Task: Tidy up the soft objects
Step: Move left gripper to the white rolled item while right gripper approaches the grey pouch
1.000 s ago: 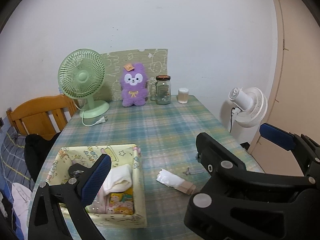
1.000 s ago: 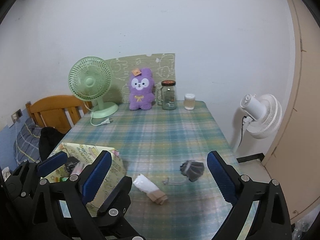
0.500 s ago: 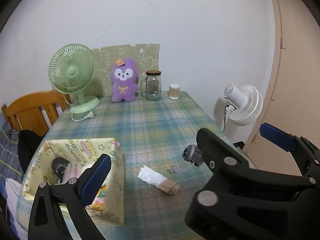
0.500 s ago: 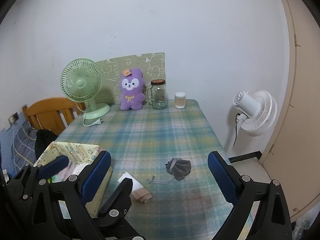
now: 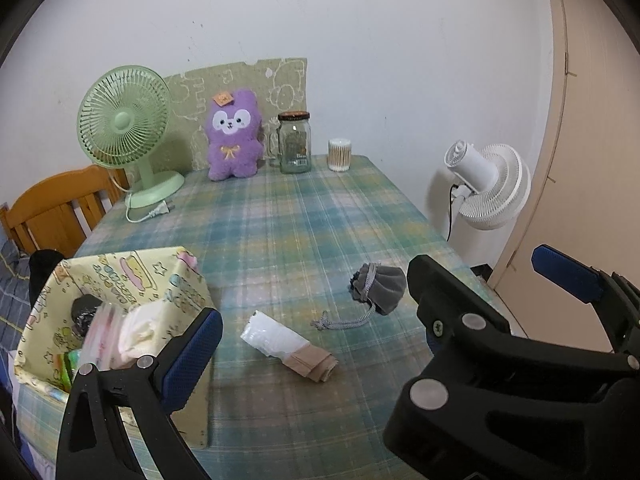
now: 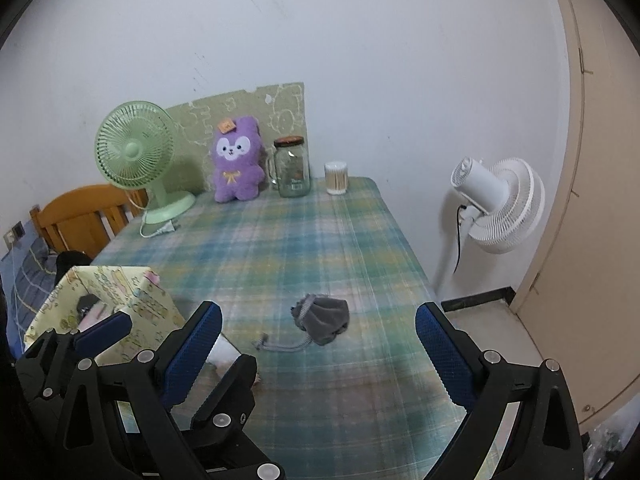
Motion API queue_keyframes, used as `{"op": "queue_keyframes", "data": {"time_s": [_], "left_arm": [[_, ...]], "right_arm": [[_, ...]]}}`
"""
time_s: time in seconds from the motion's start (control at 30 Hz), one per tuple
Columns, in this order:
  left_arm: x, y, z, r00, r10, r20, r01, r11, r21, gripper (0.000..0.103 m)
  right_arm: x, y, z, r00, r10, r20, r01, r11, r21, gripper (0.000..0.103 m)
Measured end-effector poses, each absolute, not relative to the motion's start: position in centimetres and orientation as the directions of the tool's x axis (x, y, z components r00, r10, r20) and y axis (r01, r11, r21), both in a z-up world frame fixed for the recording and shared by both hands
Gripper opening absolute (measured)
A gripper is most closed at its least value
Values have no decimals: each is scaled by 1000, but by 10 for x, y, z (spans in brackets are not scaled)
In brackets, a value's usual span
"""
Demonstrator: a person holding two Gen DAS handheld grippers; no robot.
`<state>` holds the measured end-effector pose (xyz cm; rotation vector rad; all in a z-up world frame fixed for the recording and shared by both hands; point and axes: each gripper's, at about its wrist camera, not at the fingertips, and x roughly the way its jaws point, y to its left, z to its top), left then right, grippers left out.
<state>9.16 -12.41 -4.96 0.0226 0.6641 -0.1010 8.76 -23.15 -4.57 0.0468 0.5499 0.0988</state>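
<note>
The grey drawstring pouch (image 6: 325,319) lies on the plaid table (image 6: 288,240) at lower centre of the right wrist view, between the spread, empty fingers of the right gripper (image 6: 318,354). Left of it lies the rolled white-and-tan sock (image 5: 286,346), ahead of the left gripper (image 5: 376,320), released and empty too. The yellow box (image 5: 120,276) sits lower left.

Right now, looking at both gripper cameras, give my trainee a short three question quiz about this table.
1. True or false: the grey drawstring pouch lies inside the yellow storage box.
2. Which lies nearer the box: A) the pouch, B) the white and tan rolled sock?
3. Fill in: the right gripper has its fingers ____, holding nothing.

Key: 1 false, it lies on the plaid tablecloth; 2 B; 3 open.
</note>
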Motion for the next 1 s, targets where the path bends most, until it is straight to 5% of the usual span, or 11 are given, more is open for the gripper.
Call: {"op": "queue_keyframes", "data": {"time_s": [0.37,1.0], "left_arm": [[109,-133,-75,740,-62,-669,80,997,-4,97],[135,-124,-120,644,-54,-763,35,999,-41,69]], "right_arm": [[105,-243,-71,827,90,-555,-54,995,82,99],[136,-240,-106,776,75,-627,-33,996,78,99]]}}
